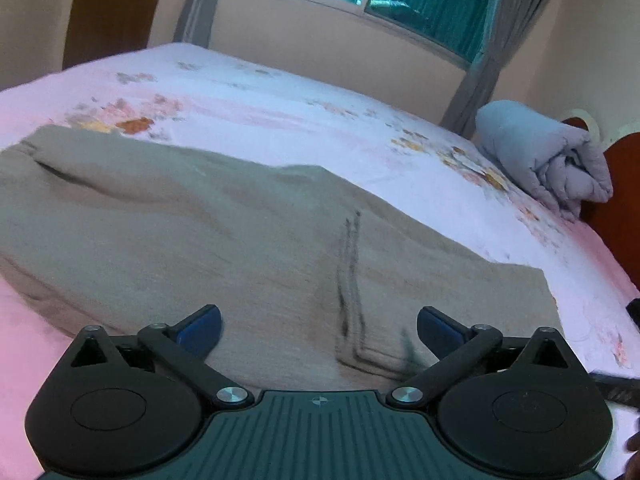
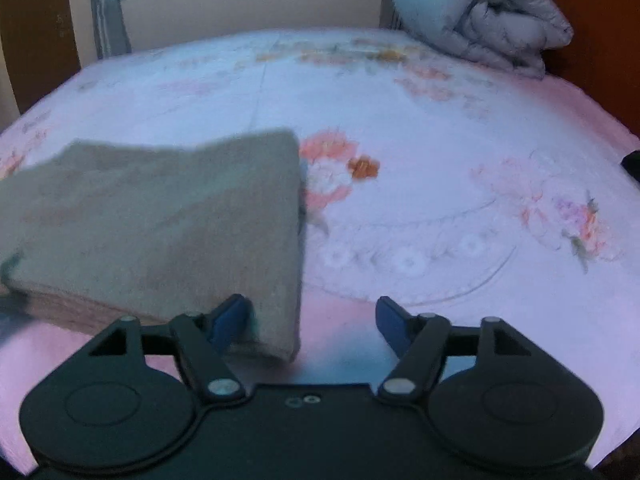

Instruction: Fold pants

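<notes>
Beige-grey pants (image 1: pixel 208 232) lie folded on the bed, spread across the left wrist view with a dark stitched seam near the front. My left gripper (image 1: pixel 319 330) is open above the pants' near edge, blue pads apart and empty. In the right wrist view the pants (image 2: pixel 160 224) lie at the left as a folded stack with a straight right edge. My right gripper (image 2: pixel 314 320) is open at the stack's near right corner; its left pad (image 2: pixel 230 320) is beside the cloth, its right pad over bare sheet.
A pink and white floral bedsheet (image 2: pixel 440 152) covers the bed. A rolled grey quilt (image 2: pixel 480 20) lies at the far right by a reddish headboard (image 1: pixel 624 200). A window with curtains (image 1: pixel 420 4) is behind the bed. A dark object (image 2: pixel 632 164) sits at the right edge.
</notes>
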Motion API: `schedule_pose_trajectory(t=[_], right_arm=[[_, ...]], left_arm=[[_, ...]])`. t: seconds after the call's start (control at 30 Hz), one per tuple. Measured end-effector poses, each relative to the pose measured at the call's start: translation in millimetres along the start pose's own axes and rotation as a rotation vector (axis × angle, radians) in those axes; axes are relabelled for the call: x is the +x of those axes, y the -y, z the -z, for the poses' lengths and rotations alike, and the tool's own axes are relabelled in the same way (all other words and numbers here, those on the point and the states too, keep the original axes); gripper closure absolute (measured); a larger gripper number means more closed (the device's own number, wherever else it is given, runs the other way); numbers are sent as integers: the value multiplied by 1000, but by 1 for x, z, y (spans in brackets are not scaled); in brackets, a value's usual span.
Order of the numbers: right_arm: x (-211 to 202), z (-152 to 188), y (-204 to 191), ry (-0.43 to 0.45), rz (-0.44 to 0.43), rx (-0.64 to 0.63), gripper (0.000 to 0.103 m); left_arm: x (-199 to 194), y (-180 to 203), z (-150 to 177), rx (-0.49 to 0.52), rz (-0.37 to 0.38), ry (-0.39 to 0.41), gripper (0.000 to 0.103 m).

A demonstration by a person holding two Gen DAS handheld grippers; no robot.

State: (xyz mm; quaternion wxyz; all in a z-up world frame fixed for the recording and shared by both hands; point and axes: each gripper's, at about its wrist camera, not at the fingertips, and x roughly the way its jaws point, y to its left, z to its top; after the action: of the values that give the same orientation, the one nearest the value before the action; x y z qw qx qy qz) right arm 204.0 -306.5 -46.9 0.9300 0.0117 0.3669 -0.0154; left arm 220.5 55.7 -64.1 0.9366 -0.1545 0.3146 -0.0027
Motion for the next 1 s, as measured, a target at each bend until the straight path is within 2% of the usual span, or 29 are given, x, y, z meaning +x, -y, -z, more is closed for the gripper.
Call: schedule_pose_trajectory(t=[0.07, 0.13, 0.2, 0.27, 0.33, 0.4, 0.5, 0.67, 0.77, 0.87, 1.0], right_arm=[[-17, -2, 0, 89, -38, 25, 47], [-16, -7, -8, 114, -97, 24, 41], [-2, -8, -21, 97, -111, -23, 41], [30, 1, -36, -30, -34, -117, 38], [31, 2, -30, -22, -46, -63, 39], [16, -3, -25, 32, -65, -32, 40], [-7, -7, -25, 127, -96, -56, 36], [-14, -4, -41, 157, -154, -85, 35], [-12, -3, -61, 148, -186, -101, 35], [-10, -3, -82, 141, -210, -120, 35], [-19, -2, -113, 162, -255, -135, 35]], left_arm=[[-1, -5, -1, 8, 1, 8, 0], [0, -3, 0, 25, -3, 4, 0], [4, 1, 3, 55, -16, -11, 0], [8, 4, 9, 121, -41, -49, 0], [-1, 0, 2, 114, -28, -40, 0], [-20, -15, -6, 66, -34, 24, 0], [-48, -66, -17, -45, -51, 99, 0], [-64, -162, -27, -235, -157, 123, 0], [-62, -209, -31, -364, -149, 138, 0], [-49, -248, -29, -503, -91, 113, 0], [-30, -270, -29, -556, -25, 100, 0]])
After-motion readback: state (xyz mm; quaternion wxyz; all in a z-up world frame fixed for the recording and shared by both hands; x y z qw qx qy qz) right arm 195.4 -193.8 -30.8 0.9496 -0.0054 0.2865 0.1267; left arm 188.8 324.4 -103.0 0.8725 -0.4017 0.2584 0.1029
